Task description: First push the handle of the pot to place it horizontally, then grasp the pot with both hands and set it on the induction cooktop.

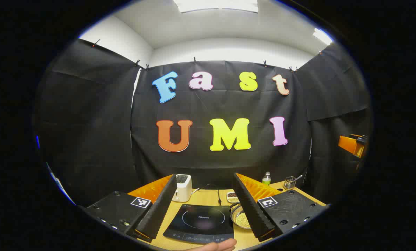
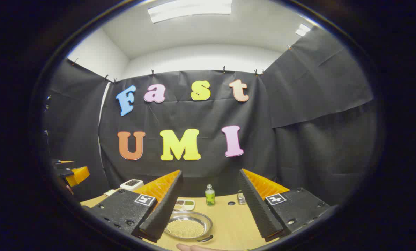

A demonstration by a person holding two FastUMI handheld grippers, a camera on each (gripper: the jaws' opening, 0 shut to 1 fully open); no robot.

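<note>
Pot [image 2: 188,226] sits low between right gripper [image 2: 209,205] fingers, left finger hiding its rim; handle [image 2: 205,239] partly seen. Induction cooktop [image 1: 200,223] lies between left gripper [image 1: 204,205] fingers, near edge cut off. Both grippers gape wide, hold nothing.

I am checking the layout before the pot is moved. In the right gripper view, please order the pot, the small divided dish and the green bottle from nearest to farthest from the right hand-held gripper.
1. Pot: nearest, low between the right hand-held gripper fingers, toward the left one.
2. Small divided dish: behind the pot, beside the left finger.
3. Green bottle: farthest, standing near the table's back edge, about centre.
</note>
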